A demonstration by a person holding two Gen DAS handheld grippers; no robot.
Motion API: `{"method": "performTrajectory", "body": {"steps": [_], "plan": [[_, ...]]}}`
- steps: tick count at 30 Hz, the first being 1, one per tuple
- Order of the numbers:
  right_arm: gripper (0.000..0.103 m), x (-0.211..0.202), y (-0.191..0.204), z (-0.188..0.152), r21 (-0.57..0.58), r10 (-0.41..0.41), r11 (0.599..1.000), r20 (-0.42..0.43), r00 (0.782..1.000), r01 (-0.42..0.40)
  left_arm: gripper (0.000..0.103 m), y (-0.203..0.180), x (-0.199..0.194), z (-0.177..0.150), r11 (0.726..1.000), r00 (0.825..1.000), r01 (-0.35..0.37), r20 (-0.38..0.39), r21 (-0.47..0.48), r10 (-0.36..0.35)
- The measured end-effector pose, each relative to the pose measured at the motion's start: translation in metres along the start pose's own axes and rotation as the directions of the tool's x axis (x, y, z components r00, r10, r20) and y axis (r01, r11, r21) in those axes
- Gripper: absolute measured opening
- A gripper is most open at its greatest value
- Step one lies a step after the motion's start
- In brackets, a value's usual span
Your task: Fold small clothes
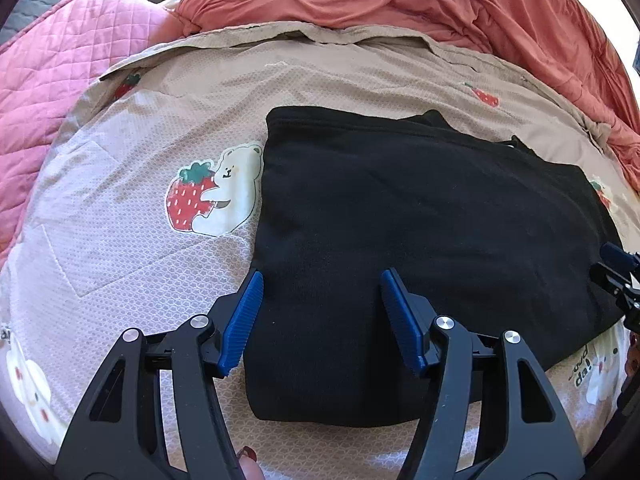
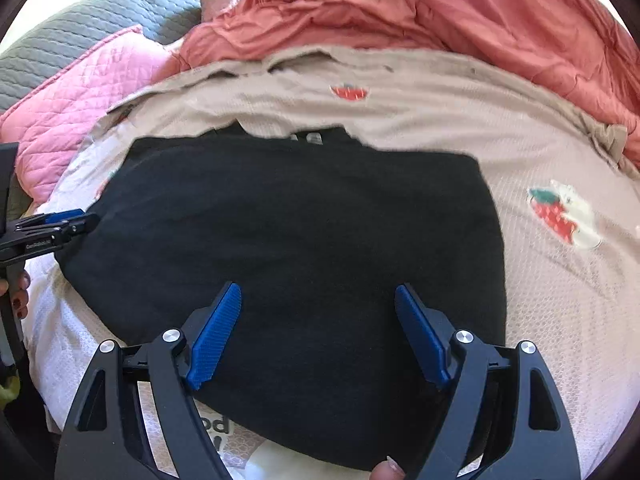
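Beige strawberry-print bedsheet [image 1: 160,128] bears the folded black knit garment [image 1: 420,220]; left gripper [image 1: 322,320] and right gripper [image 2: 318,332] spread at six o'clock, seemingly released after folding.

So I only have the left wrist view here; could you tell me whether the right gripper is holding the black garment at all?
Observer: No. The right gripper is open above the black garment, with nothing pinched between its blue pads.
Operator: Thank you. Is anything showing at the garment's far edge?
Observer: Yes, a small pale tag peeks out at the far edge; the picture is too blurred to read it.
Operator: And what lies right of the garment on your side?
Observer: A strawberry and bear print on the beige bed cover, clear of the cloth.
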State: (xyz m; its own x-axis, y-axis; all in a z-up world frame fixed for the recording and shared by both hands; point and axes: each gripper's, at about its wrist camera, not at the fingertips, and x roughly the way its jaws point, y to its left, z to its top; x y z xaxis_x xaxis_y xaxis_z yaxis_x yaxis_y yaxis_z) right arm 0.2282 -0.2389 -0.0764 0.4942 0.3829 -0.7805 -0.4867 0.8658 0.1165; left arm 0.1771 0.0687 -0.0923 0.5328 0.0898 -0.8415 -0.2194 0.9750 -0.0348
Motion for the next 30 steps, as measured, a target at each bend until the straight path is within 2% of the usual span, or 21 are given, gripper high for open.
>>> {"method": "performTrajectory", "body": {"steps": [4,10,15,20,27,30], "plan": [[0.093,-0.023,0.008,-0.001,0.000,0.002,1.000,0.094,0.996,-0.002,0.057,0.004,-0.002,0.000,1.000,1.000,0.026,0.003,-0.010,-0.026],[0.093,-0.040,0.037,-0.003,-0.021,0.026,1.000,0.165,0.986,-0.023,0.063,0.017,-0.002,0.004,0.996,0.997,0.073,-0.010,-0.049,-0.074],[0.093,-0.043,0.071,-0.008,-0.070,0.036,0.997,0.172,0.984,-0.024,0.067,0.025,0.003,0.015,0.993,0.994,0.106,-0.015,-0.060,-0.107],[0.094,-0.039,0.109,-0.014,-0.175,0.010,0.984,0.171,0.985,0.020,0.069,0.033,0.002,0.024,0.988,0.991,0.134,-0.001,-0.073,-0.134],[0.094,-0.022,0.158,-0.016,-0.228,0.048,0.974,0.132,0.990,-0.017,0.072,0.049,0.001,0.036,0.979,0.985,0.173,0.012,-0.111,-0.172],[0.094,-0.013,0.187,-0.015,-0.270,0.035,0.963,0.120,0.992,-0.001,0.072,0.059,-0.001,0.040,0.969,0.981,0.196,0.024,-0.149,-0.194]]}}
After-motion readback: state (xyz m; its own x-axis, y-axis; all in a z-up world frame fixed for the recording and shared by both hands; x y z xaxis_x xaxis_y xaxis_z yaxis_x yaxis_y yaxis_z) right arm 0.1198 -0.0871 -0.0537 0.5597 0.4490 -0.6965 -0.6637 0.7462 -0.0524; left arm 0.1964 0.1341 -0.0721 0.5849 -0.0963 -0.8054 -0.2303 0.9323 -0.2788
